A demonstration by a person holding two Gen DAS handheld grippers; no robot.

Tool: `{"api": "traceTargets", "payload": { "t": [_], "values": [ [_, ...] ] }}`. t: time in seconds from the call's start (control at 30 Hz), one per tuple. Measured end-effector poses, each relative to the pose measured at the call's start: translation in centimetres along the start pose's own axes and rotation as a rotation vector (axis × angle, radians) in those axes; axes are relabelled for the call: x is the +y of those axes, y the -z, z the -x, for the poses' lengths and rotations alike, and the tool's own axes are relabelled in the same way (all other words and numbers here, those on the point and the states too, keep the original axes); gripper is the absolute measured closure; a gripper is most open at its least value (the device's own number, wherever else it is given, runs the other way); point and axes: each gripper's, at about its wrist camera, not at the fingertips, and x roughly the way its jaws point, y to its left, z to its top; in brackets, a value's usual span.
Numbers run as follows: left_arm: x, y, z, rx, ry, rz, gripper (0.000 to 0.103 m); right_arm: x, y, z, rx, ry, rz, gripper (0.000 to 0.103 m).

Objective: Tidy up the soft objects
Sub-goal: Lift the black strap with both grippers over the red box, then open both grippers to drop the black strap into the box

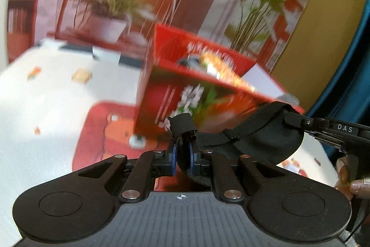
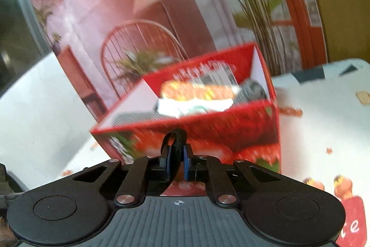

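A black sleep mask [image 1: 266, 140] with a strap hangs stretched between both grippers, just in front of an open red box [image 1: 159, 89]. My left gripper [image 1: 182, 147] is shut on the mask's folded left end. From the right of that view my right gripper [image 1: 288, 111] pinches the mask's other edge. Seen from the right wrist, the right gripper [image 2: 177, 154] is shut on a black loop of the mask [image 2: 174, 139], with the red box [image 2: 231, 131] close behind. Inside the box lie a colourful soft item [image 2: 196, 94] and a grey one [image 2: 252, 88]. Both views are blurred.
The box stands on a white tablecloth [image 1: 46, 108] printed with small pictures and a red bear patch [image 1: 104, 131]. A printed backdrop of a chair and plants [image 1: 115, 4] rises behind the table. A person's hand [image 1: 356, 184] grips the right tool's handle.
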Motion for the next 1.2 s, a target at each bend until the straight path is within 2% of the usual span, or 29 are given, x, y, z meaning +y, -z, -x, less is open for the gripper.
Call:
{"api": "traceTargets", "payload": {
  "t": [0.27,0.43,0.6,0.73,0.83,0.97,1.03,1.2],
  "values": [
    [-2.0,-3.8,2.8,-0.154,0.007,-0.044,0.091,2.1,-4.0,2.2,-0.126,-0.051,0.064,0.093],
    [-3.3,-7.4,1.2,-0.221,0.003,-0.108,0.092,2.7,-6.7,1.0,-0.159,-0.013,0.134,0.093],
    [-5.2,-11.1,-2.0,-0.249,0.006,-0.194,0.093,2.7,-9.1,-1.2,-0.198,0.057,0.19,0.094],
    [-6.3,-12.7,-5.8,-0.218,-0.005,-0.247,0.093,2.1,-9.5,-3.3,-0.219,0.147,0.258,0.093],
    [-6.9,-12.5,-8.4,-0.163,-0.028,-0.301,0.093,1.2,-9.1,-5.1,-0.187,0.203,0.289,0.093],
    [-7.3,-11.2,-10.8,-0.067,-0.034,-0.354,0.093,0.5,-7.7,-6.9,-0.105,0.224,0.319,0.093],
    [-7.3,-10.6,-11.1,-0.046,-0.05,-0.384,0.093,0.3,-6.9,-7.5,-0.077,0.225,0.327,0.093],
    [-6.6,-10.4,-11.5,-0.01,-0.066,-0.381,0.093,-0.5,-5.8,-7.9,-0.041,0.232,0.293,0.093]
  ]
}}
